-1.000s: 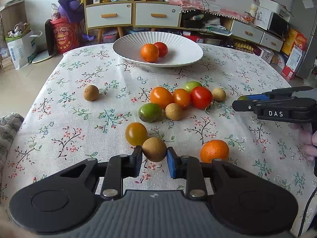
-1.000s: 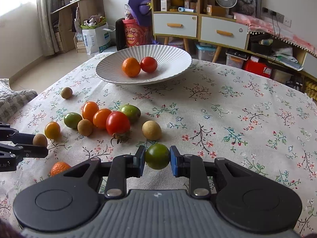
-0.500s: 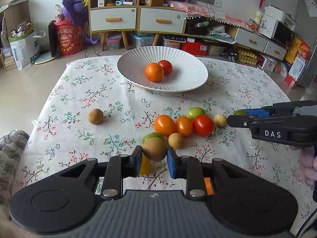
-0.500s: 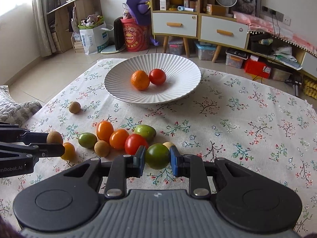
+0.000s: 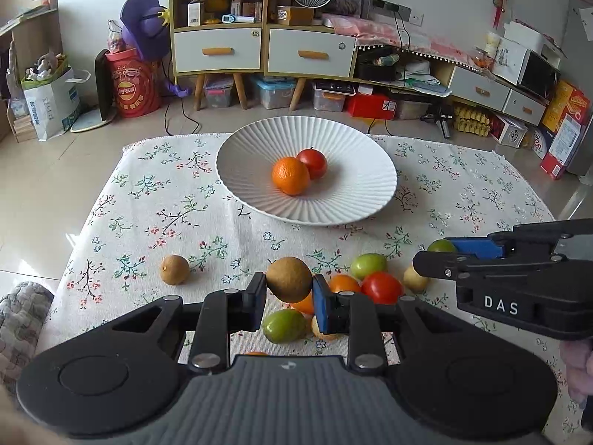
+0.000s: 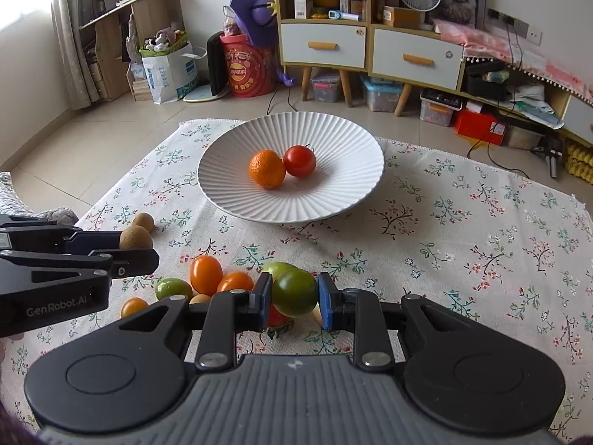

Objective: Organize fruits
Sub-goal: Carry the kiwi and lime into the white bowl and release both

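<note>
Left gripper (image 5: 289, 294) clamps a brown fruit (image 5: 289, 279); right gripper (image 6: 294, 298) (own view only) clamps a green fruit (image 6: 295, 292).

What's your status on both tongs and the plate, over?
Left tongs shut on round brown fruit. Right tongs shut on round dark-green fruit. White ribbed plate ahead holds two fruits; path clear.

The plate (image 5: 370, 189) sits far on the tabletop (image 5: 155, 200) — two fruits inside, loose fruits (image 5: 381, 287) clustered nearer.
</note>
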Tool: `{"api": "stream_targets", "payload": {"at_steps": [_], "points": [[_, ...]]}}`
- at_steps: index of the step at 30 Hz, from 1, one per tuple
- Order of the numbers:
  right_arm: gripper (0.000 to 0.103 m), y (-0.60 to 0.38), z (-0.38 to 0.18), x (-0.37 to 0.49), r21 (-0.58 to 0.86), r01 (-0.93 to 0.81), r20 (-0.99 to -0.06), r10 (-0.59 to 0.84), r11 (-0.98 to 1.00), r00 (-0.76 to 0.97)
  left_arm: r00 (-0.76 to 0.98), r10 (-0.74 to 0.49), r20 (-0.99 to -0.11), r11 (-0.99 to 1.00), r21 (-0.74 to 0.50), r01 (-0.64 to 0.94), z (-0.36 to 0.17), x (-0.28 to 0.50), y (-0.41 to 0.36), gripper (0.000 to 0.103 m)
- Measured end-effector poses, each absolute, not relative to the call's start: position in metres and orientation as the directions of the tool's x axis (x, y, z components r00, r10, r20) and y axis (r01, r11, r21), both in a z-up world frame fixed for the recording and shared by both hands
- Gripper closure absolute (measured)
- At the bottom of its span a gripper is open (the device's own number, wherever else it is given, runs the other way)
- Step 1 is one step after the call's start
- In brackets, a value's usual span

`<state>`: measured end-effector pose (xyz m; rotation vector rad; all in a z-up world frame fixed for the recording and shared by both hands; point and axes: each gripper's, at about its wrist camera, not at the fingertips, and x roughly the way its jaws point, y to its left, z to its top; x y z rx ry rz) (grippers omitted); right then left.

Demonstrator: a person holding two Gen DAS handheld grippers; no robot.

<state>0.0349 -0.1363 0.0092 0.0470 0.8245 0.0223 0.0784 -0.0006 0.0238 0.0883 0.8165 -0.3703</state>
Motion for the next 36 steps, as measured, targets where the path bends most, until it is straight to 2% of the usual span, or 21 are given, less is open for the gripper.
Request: {"api": "stream_targets", "payload": {"at_steps": [24, 36], "points": [[0.080, -0.159, 0.010, 0.095, 0.106, 0.100, -0.707, 0.004, 0.989, 0.707, 0.679, -0.215, -0.702, 0.958, -0.016, 0.287, 0.010, 0.134, -0.043, 0.077], [0.080, -0.169, 0.001, 0.111, 0.173, 0.091, -0.690, 0.055, 0.981, 0.722, 0.690, -0.197, -0.696, 0.971, -0.038, 0.238, -0.001, 0.153, -0.059, 0.077]]}}
